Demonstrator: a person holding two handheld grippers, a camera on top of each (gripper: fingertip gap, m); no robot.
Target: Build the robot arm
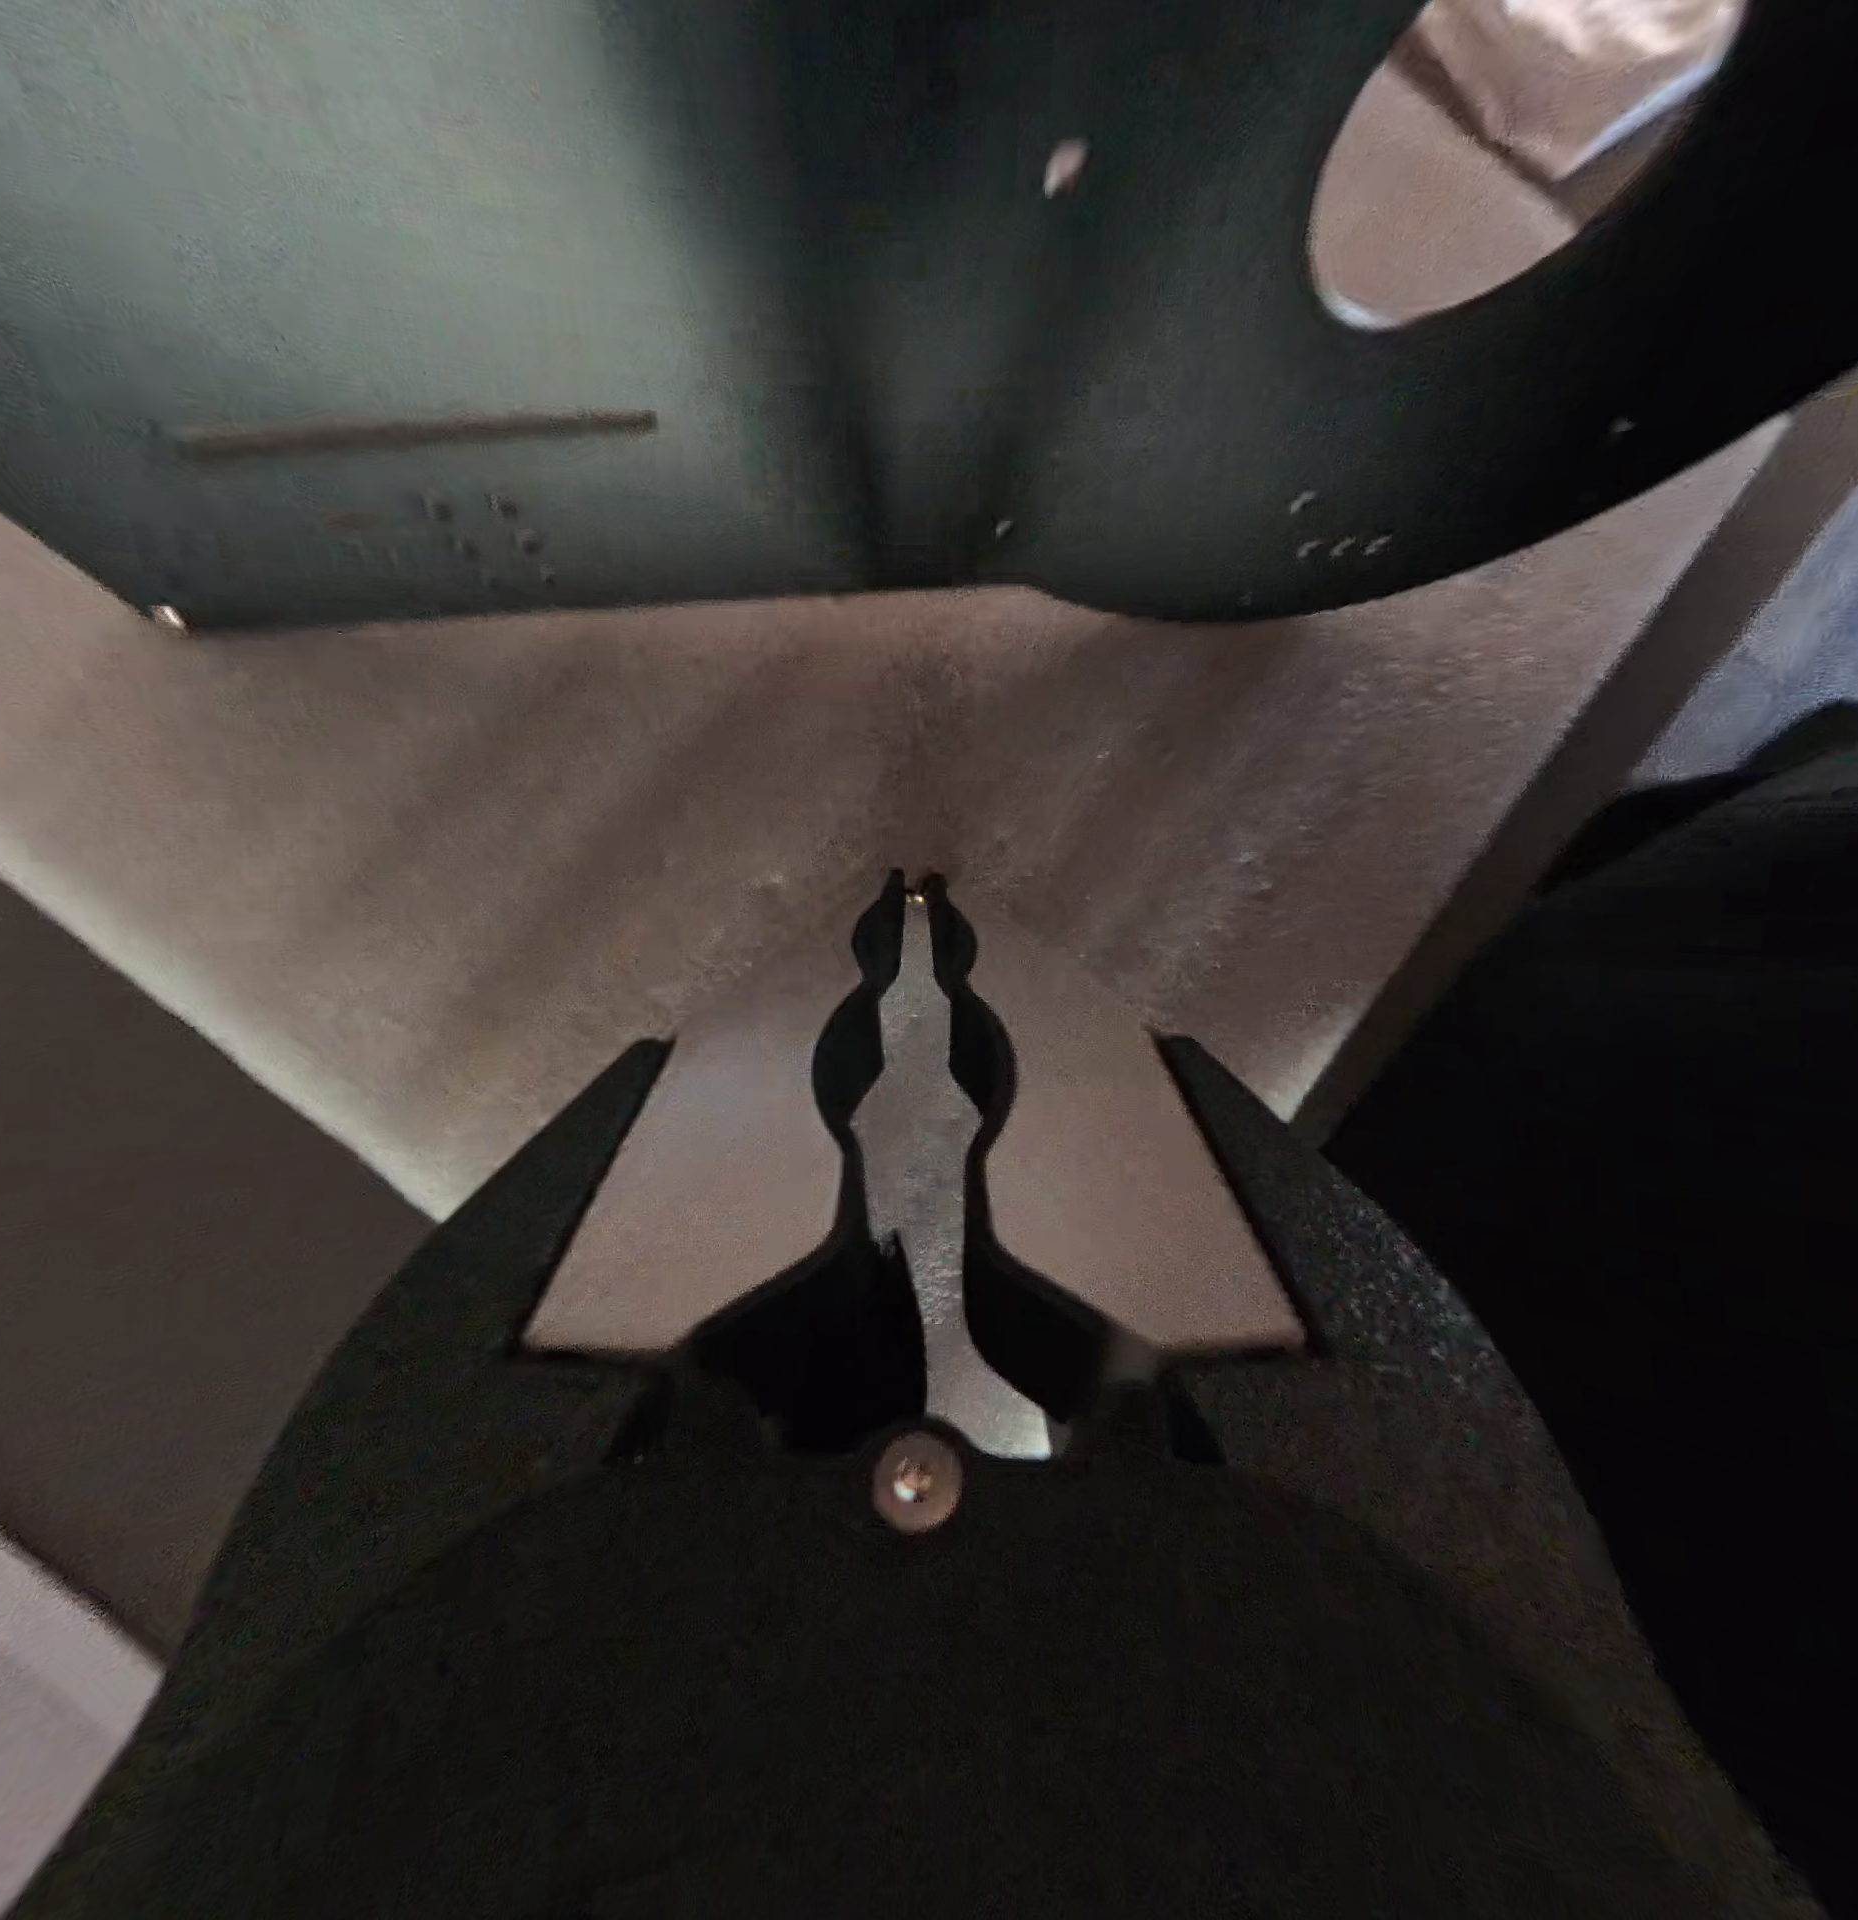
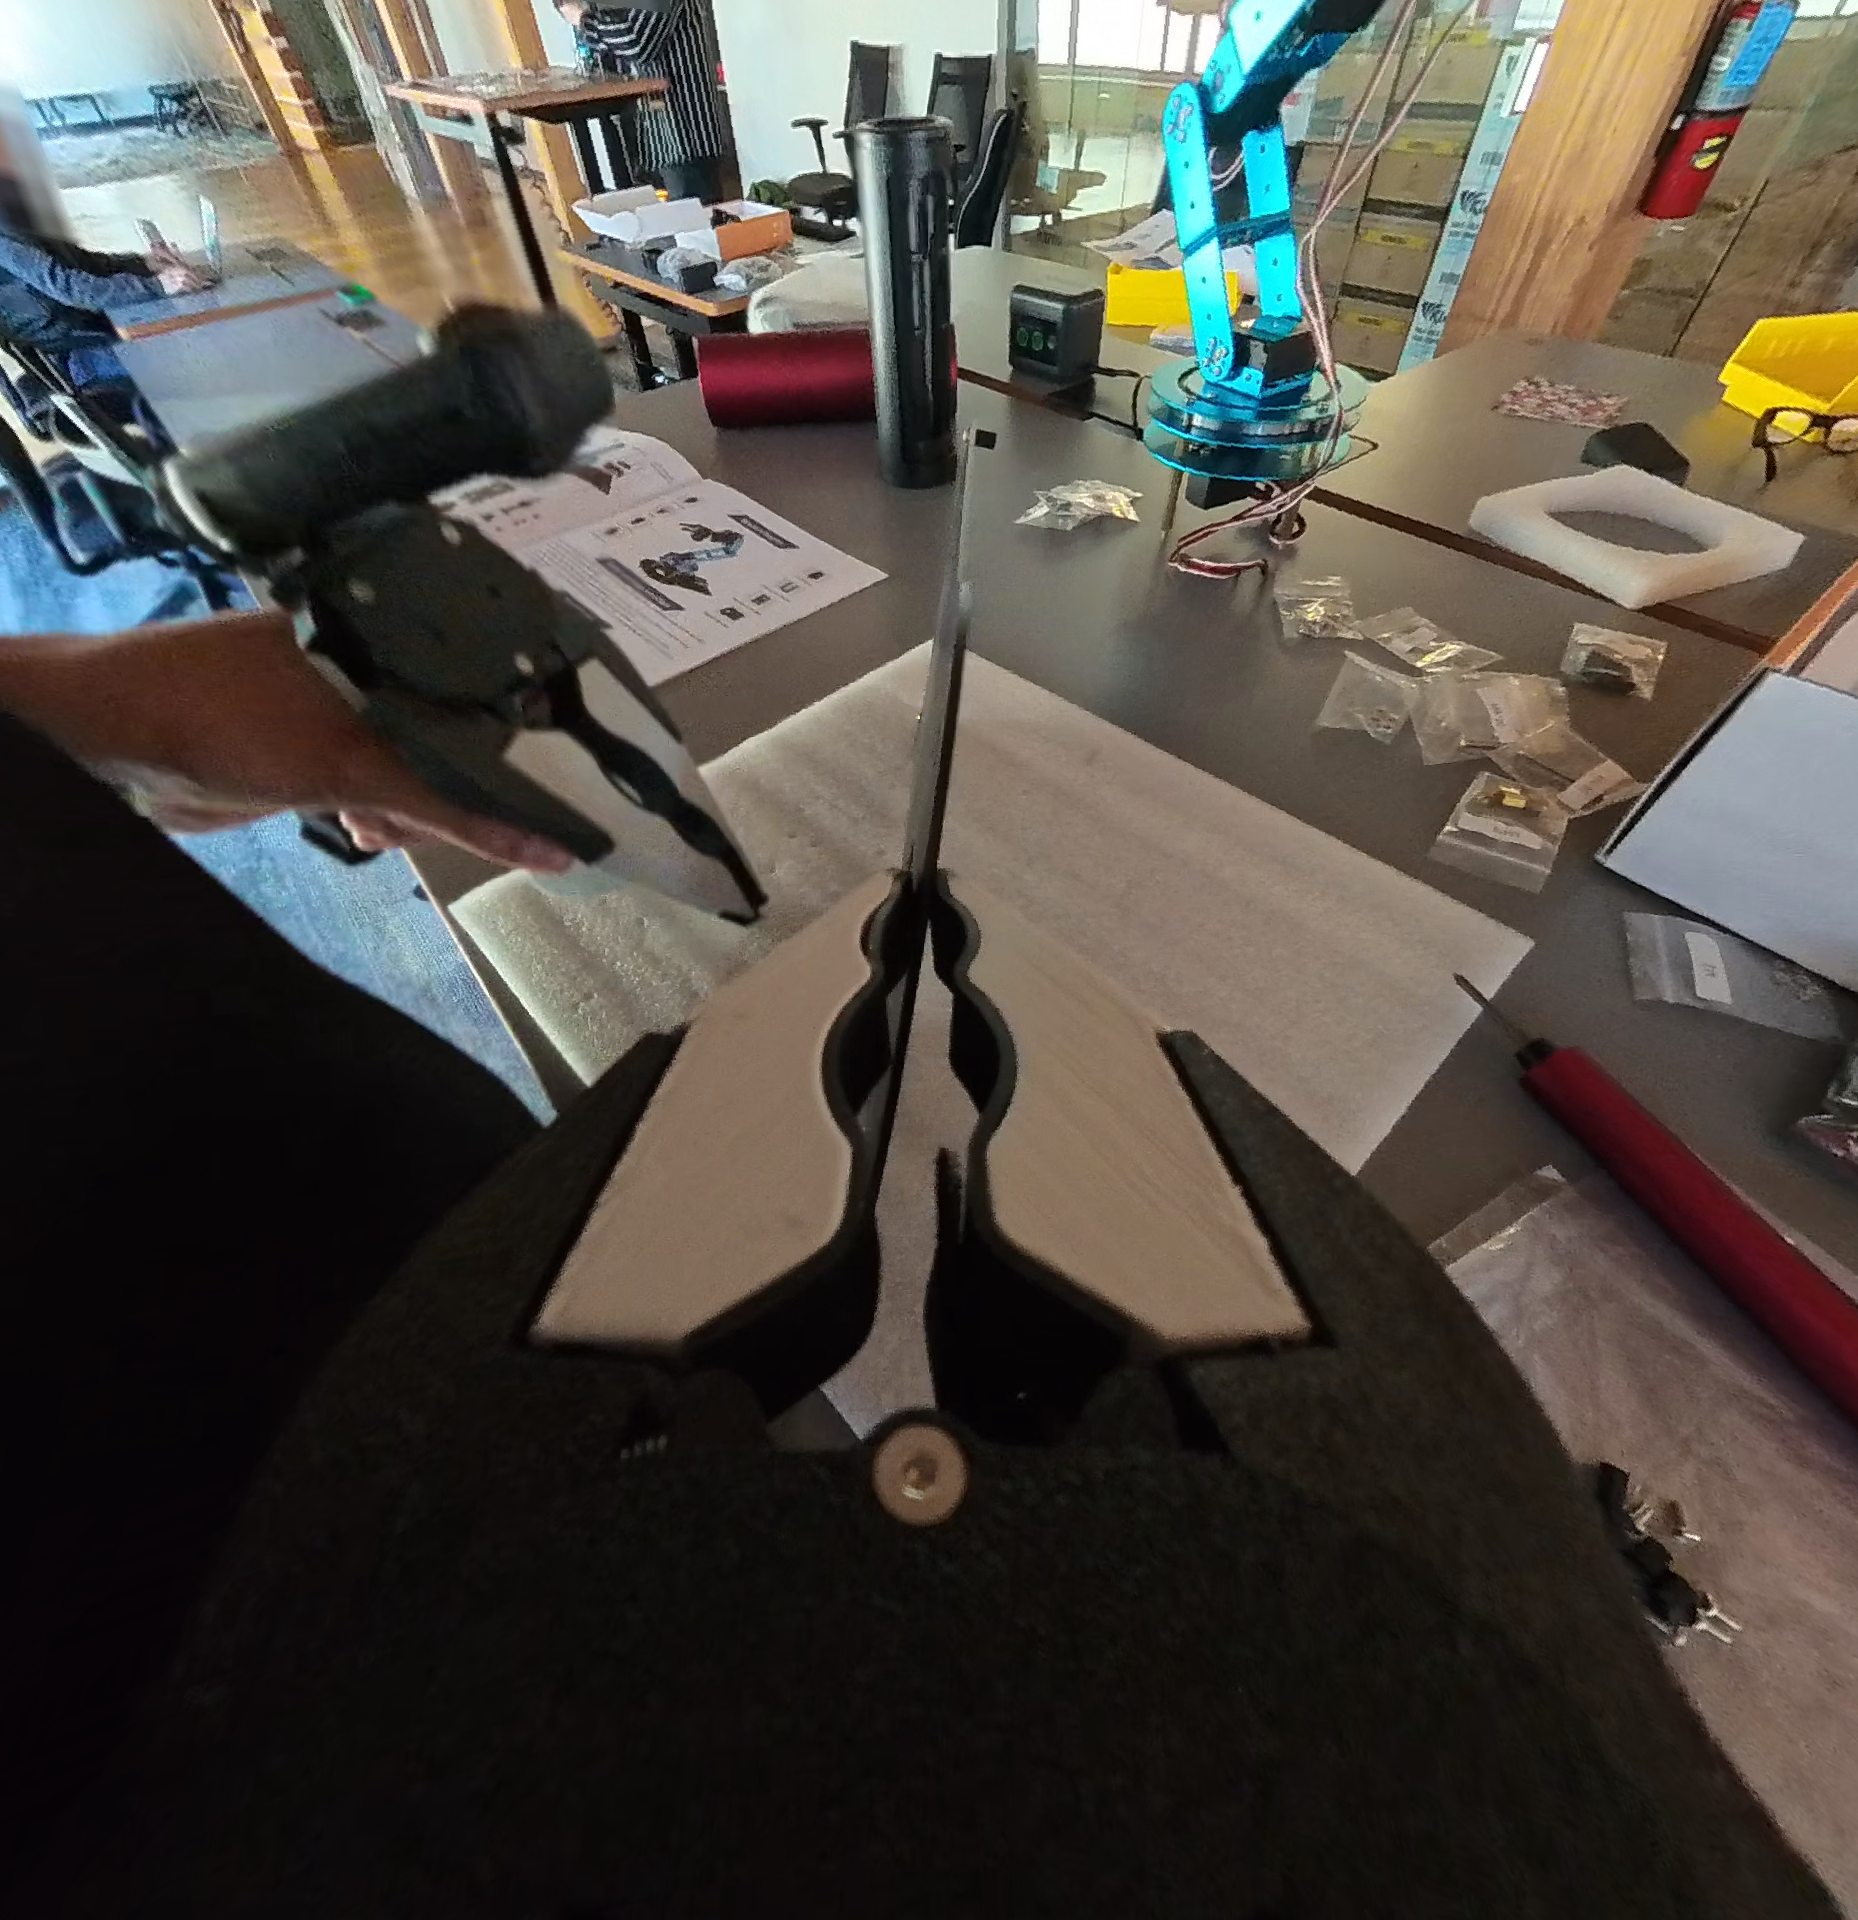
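Right gripper (image 2: 920, 894) is clamped on a thin black plate (image 2: 940, 665), held edge-on and upright over the white foam sheet (image 2: 1164, 862). Left gripper (image 1: 912, 883) has its tips pinched on a tiny screw (image 1: 914, 886), low over the foam, just near of that plate (image 1: 489, 260). Red screwdriver (image 2: 1714, 1236) lies right.

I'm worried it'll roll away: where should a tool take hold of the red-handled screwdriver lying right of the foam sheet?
Grip the red-handled screwdriver on its thick handle, coming down from above and closing across its length. It lies flat and diagonal on the table; the thin metal shaft probably offers too little to pinch.
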